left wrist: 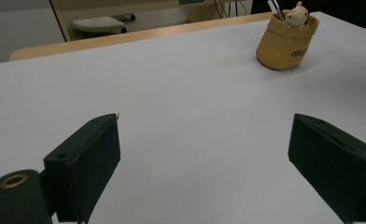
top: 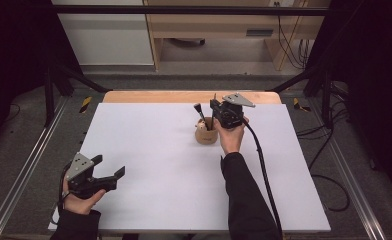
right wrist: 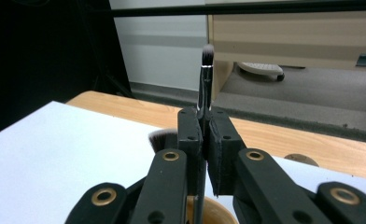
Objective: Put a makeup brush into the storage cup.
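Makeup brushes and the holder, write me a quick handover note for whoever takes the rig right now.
Right tongs: shut on a thin makeup brush, held upright, bristles up, directly above the tan brush holder.
Left tongs: open, holding nothing, low over the white table at its near left corner.
Holder: stands right of centre toward the far edge, with a wider dark-bristled brush standing in it.
Done: one brush is in the holder.
Left: whether the thin brush is going in or coming out cannot be told from these views; confirm, then finish that move. The left side has nothing to do yet.
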`<state>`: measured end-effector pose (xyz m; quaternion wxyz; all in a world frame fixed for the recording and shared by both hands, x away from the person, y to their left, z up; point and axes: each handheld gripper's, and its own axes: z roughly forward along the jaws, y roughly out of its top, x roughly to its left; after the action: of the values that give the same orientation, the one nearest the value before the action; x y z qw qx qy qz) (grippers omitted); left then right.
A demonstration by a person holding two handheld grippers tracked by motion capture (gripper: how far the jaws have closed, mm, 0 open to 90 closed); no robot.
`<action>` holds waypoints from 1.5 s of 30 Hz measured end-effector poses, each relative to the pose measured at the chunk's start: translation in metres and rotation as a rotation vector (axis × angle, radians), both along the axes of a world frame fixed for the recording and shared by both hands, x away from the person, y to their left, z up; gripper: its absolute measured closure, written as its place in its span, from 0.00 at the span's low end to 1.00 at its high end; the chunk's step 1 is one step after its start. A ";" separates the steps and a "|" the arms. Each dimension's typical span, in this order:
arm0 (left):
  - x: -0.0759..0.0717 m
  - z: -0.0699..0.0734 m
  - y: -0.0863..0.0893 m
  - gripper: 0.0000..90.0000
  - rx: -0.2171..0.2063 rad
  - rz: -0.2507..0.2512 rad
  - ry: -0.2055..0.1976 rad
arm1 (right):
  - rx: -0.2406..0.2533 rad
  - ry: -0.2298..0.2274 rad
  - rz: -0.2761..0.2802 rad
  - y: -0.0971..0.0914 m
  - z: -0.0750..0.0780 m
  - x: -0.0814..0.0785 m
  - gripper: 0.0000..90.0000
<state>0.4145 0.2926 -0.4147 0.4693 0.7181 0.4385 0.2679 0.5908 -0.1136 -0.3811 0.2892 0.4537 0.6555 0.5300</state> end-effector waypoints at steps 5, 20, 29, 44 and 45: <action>0.000 0.000 0.001 0.09 0.001 0.000 -0.001 | -0.008 0.019 -0.006 0.000 -0.006 0.002 0.95; 0.001 -0.001 0.000 0.10 0.002 0.005 0.004 | -0.048 0.117 0.008 0.000 -0.019 0.004 0.94; 0.001 -0.001 0.000 0.10 0.003 0.004 0.005 | -0.053 0.144 0.022 -0.004 -0.013 -0.003 0.79; 0.001 -0.003 0.000 0.10 0.005 0.002 0.015 | -0.018 0.069 0.106 -0.031 0.008 -0.054 0.46; 0.001 -0.003 0.000 0.09 0.008 0.002 0.017 | -0.015 0.064 0.114 -0.032 0.009 -0.058 0.44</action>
<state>0.4152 0.2926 -0.4176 0.4626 0.7218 0.4420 0.2640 0.5324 -0.1456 -0.3722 0.2408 0.4304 0.6931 0.5257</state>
